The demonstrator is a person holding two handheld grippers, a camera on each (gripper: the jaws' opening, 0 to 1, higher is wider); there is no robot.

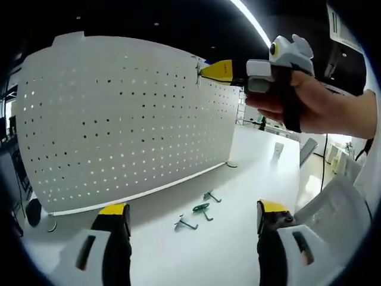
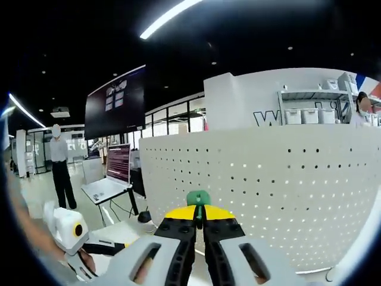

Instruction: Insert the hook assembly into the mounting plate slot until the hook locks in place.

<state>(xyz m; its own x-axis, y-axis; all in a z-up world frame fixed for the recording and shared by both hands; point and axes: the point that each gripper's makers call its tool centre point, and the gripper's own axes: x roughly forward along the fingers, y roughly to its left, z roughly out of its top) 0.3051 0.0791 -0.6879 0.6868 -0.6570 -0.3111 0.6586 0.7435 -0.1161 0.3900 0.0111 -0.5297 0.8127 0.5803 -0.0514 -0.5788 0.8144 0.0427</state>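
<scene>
The white perforated mounting plate (image 1: 119, 119) stands upright on the white table (image 1: 262, 155). My right gripper (image 1: 208, 70), held by a hand, presses its yellow tips against the plate's upper right part with a small hook (image 1: 198, 67) at them. In the right gripper view the right gripper (image 2: 199, 212) is shut on a green hook (image 2: 198, 197), close to the plate (image 2: 274, 179). My left gripper (image 1: 191, 213) hangs open low over the table, away from the plate. Three green hooks (image 1: 201, 208) lie loose on the table between its jaws.
The plate's lower edge (image 1: 149, 192) runs along the table. Behind, in the right gripper view, a person (image 2: 58, 164) stands by a small desk with a laptop (image 2: 117, 165). Shelves with bins (image 2: 309, 110) are at the back right.
</scene>
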